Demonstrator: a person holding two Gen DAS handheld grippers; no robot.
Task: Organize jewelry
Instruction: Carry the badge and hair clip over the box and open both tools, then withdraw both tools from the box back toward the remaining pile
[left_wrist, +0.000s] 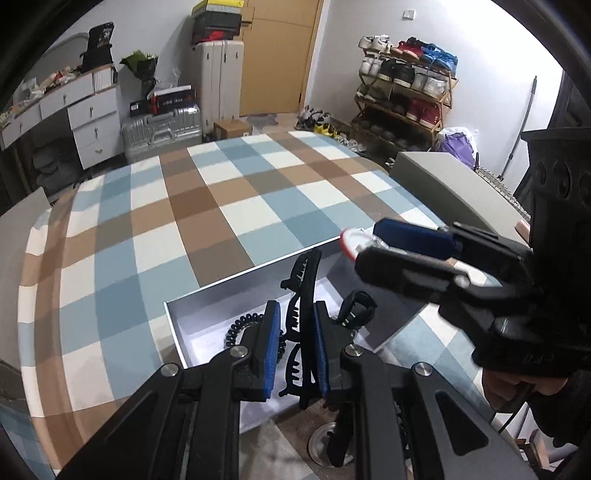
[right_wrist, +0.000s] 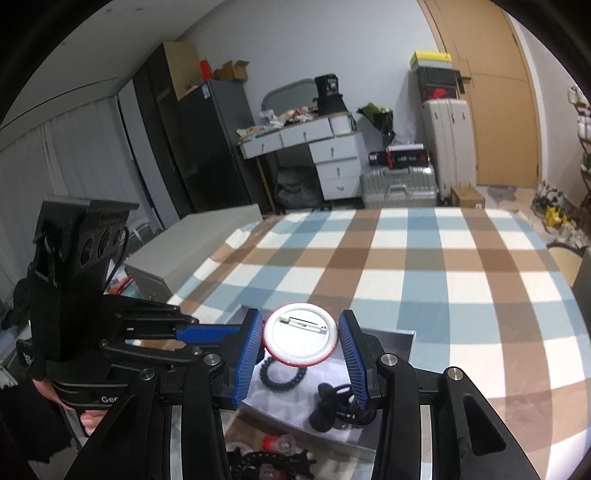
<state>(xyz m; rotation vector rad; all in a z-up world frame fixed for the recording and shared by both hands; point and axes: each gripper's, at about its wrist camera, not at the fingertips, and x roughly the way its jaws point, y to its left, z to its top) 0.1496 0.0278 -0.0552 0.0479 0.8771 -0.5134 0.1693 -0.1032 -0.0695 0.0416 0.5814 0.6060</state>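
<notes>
1. Left wrist view: the left gripper (left_wrist: 295, 343) has its jaws nearly closed on a black hair claw (left_wrist: 303, 295), above the white box (left_wrist: 175, 325) on the checked bed (left_wrist: 155, 221). The far bed is free. The right gripper (left_wrist: 373, 242) stands close at the right.
2. Right wrist view: the right gripper (right_wrist: 301, 354), jaws half open, clamps a round badge (right_wrist: 300, 339) over the box (right_wrist: 402, 339). A coil tie (right_wrist: 282, 376) and a black clip (right_wrist: 336, 406) lie inside. The left gripper (right_wrist: 207, 341) is just beside it.
</notes>
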